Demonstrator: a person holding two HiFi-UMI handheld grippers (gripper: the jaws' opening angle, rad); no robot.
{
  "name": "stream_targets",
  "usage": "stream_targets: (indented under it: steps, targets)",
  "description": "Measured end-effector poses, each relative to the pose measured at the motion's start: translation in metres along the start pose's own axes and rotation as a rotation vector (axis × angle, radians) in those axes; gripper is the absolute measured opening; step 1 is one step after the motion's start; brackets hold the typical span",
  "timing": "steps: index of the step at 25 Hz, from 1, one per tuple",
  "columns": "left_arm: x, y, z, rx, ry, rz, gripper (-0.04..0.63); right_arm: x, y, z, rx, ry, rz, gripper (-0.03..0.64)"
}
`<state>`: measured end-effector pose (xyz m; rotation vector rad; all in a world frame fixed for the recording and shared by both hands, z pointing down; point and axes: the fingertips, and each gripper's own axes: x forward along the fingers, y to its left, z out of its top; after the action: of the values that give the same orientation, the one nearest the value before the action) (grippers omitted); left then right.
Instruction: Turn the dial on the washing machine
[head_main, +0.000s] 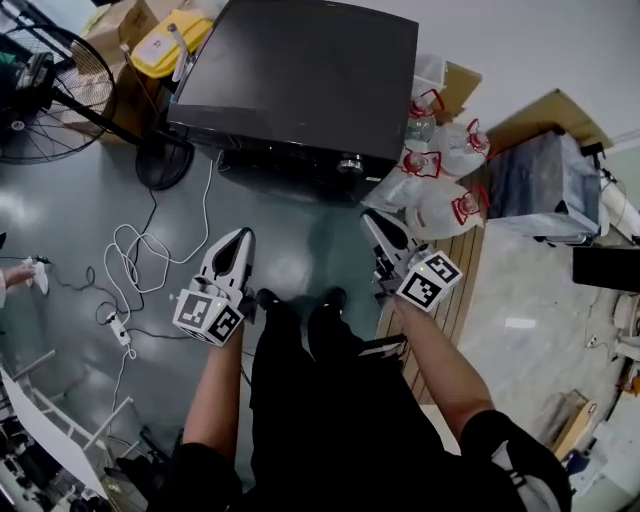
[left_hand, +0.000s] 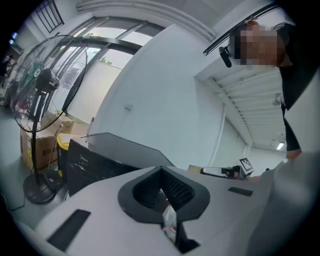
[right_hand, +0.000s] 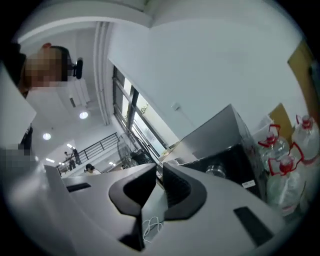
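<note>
The left tongs (head_main: 243, 236) and right tongs (head_main: 372, 218) are closed and hold nothing. The dial (head_main: 349, 165) sits on the washing machine (head_main: 300, 70) front, ahead of the right tongs and not touching them.

The grey floor (head_main: 70, 210) carried the black washing machine (head_main: 300, 70) at upper centre, a fan's round base (head_main: 164, 160) and white cables (head_main: 130, 255) at left, water jugs (head_main: 445, 180) at upper right
</note>
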<state>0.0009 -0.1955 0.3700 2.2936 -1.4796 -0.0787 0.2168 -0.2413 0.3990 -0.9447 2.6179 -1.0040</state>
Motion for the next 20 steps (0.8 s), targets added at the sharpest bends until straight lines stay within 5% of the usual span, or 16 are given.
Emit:
stream_targets:
  steps: [9, 17, 20]
  targets:
    - [0.059, 0.015, -0.077, -0.048, 0.074, -0.114, 0.015, 0.041, -0.056, -0.037, 0.251, -0.013, -0.036, 0.165]
    - [0.109, 0.021, -0.113, -0.052, 0.051, -0.202, 0.015, 0.057, -0.127, -0.059, 0.117, -0.061, -0.326, 0.252]
    - [0.118, 0.024, -0.119, -0.052, 0.038, -0.228, 0.015, 0.066, -0.143, -0.067, 0.229, -0.114, -0.322, 0.259]
